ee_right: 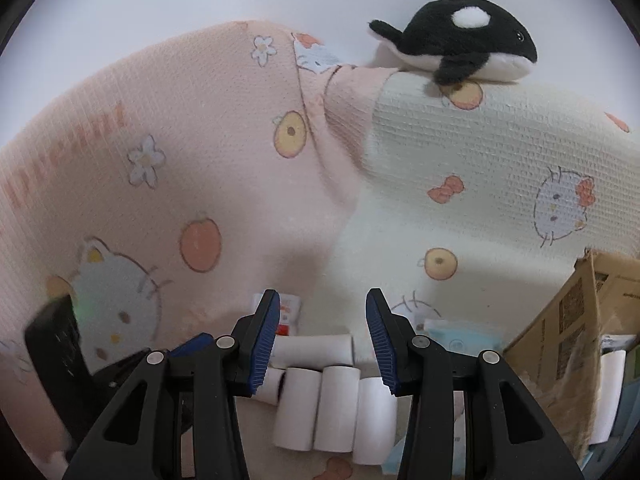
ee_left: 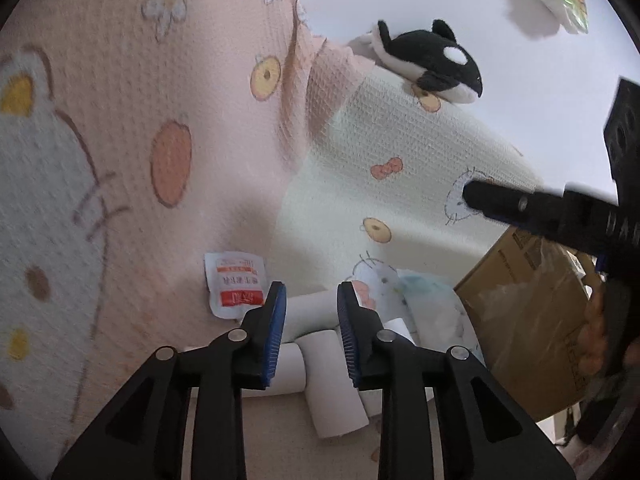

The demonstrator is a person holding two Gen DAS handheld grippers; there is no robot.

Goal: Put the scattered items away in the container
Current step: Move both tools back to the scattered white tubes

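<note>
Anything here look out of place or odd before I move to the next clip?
White paper rolls lie loose in a heap on the bedding beside the cardboard box, not in it. A red-and-white sachet lies nearby. The orca plush perches on the pillow's top edge.

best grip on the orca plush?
Take the orca across its black back, midway between tail and head, coming down from above. It lies belly-down on the blanket ridge, long axis crosswise, so the sides are free; fins and tail are too thin.

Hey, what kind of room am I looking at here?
Probably a bedroom or a child's room: a pink and cream cartoon-cat blanket covers a soft surface, and a plush orca lies on it against a plain wall. A cardboard box stands at the right.
</note>
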